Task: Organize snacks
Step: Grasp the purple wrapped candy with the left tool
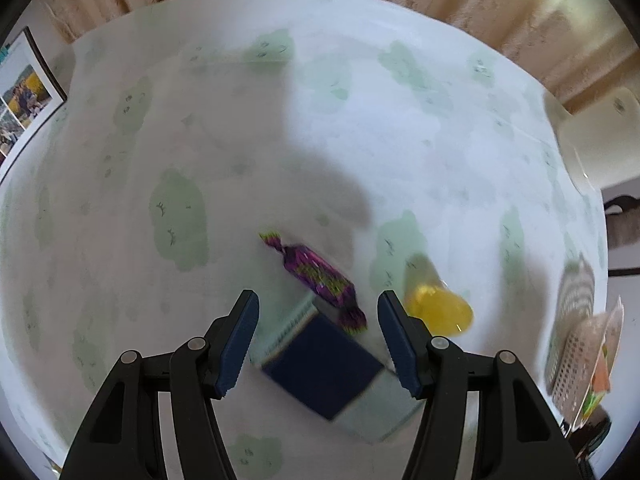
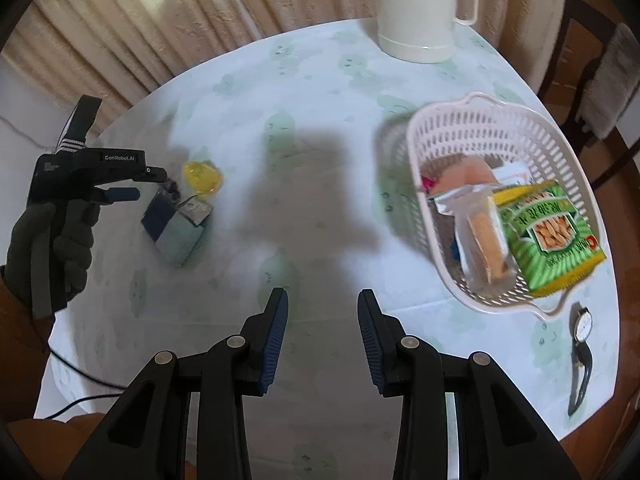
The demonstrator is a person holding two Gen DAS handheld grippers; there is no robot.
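Near table's (image 2: 320, 92) left edge: left gripper (image 1: 318, 344) half-wide, empty, straddling purple candy (image 1: 316, 276) for pickup; right gripper (image 2: 322, 344) narrow, empty; basket (image 2: 440, 132) by right edge, collecting snacks

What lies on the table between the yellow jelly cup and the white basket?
Nothing: in the right wrist view the stretch of tablecloth between the yellow jelly cup and the basket is bare, crossed only by a shadow.
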